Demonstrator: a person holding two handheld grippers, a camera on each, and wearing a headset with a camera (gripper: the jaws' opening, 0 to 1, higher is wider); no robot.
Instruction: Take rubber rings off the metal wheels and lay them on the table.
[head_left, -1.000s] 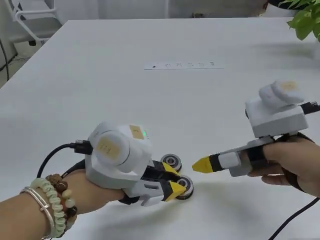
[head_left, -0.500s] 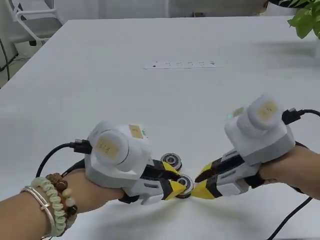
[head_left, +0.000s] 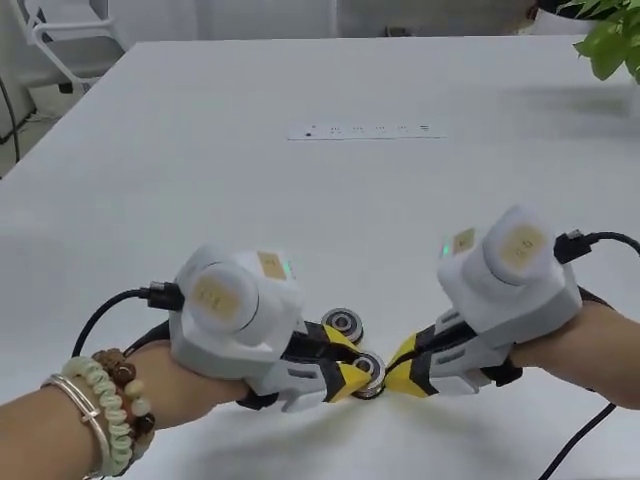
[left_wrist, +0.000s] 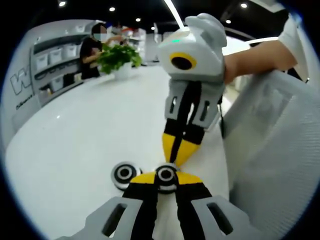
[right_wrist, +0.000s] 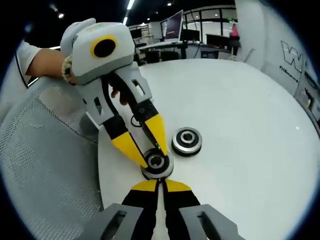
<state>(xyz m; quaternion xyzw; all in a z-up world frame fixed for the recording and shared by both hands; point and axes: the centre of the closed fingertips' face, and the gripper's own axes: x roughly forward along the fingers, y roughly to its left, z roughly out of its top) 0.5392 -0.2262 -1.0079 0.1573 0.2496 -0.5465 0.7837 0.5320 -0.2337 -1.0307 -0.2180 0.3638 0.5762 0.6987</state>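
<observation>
Rubber-ringed silver metal wheel (right_wrist: 156, 162) sat on the white table (head_left: 300, 200), clamped across by my left gripper (left_wrist: 166, 179). My right gripper (right_wrist: 160, 184), jaws closed, touched its rim; whether it pinched the black ring (right_wrist: 146, 169) I couldn't tell. I'd peel outward, holding firm.

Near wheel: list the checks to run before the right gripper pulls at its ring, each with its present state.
1. Hold: left gripper has a jaw on each side of the near wheel: ok.
2. Reach: right gripper tips meet that wheel's rim: ok.
3. Grip on the rubber ring: cannot tell; the right jaws look shut, and the contact is hidden.
4. The far wheel lies off the likely pull line, beside the left gripper: ok.
5. Bare table for laying the ring down: ok.
</observation>
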